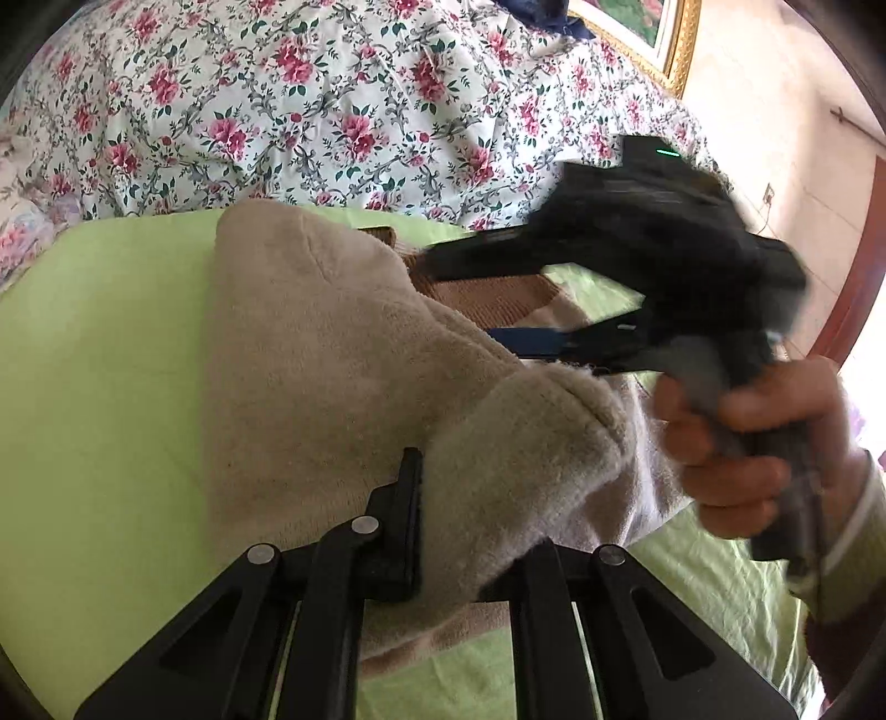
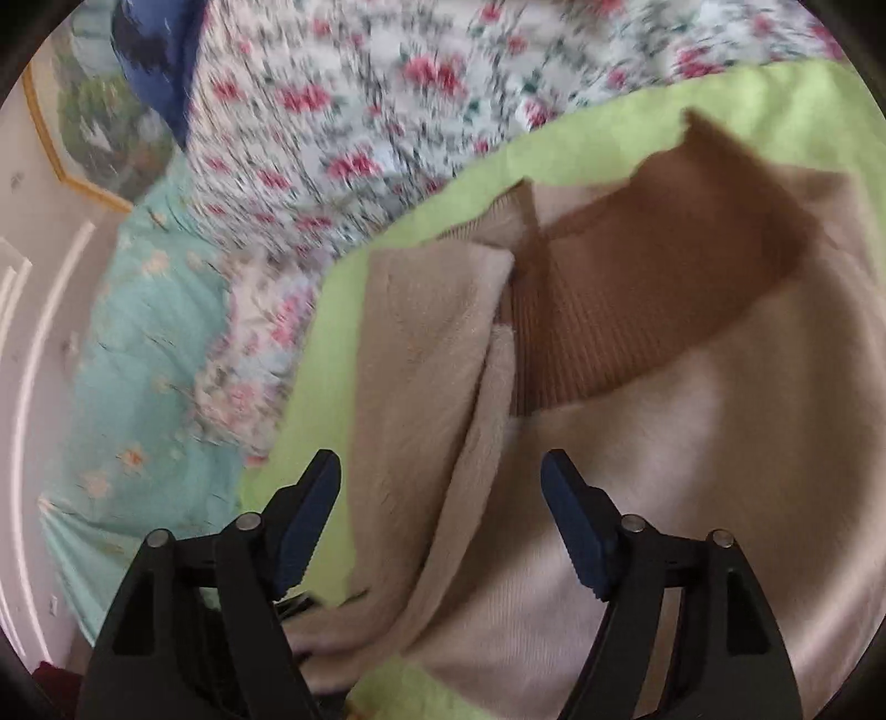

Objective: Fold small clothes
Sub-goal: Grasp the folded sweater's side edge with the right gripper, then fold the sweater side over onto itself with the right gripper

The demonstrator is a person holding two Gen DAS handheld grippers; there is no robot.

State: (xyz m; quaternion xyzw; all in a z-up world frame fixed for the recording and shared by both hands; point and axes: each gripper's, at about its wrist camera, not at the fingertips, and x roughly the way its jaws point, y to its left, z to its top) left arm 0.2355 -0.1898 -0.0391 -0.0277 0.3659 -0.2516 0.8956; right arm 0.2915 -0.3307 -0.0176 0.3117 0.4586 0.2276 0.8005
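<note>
Gripping a fold of the beige sweater (image 1: 343, 354), our left tool (image 1: 443, 509) has its jaws pressed together on the fleecy fabric, which bunches up between and over them. The sweater lies on a light green sheet (image 1: 99, 343) spread over the bed.

In the right wrist view, our right tool (image 2: 440, 498) stands with its jaws spread wide. Its blue pads (image 2: 576, 531) hover above the sweater and hold nothing. One edge of the garment is folded over itself just beyond the left jaw.

Further out, the sweater's brown ribbed panel (image 2: 626, 310) lies flat near the neck area, partly under a dark shadow. In the left wrist view we see the right tool from the side, blurred, above this ribbed panel, with a hand (image 1: 758, 437) wrapped around its handle.

Beyond the green sheet lies a floral quilt (image 1: 310, 105). A gold-framed picture (image 1: 659, 33) leans against the wall behind it.
</note>
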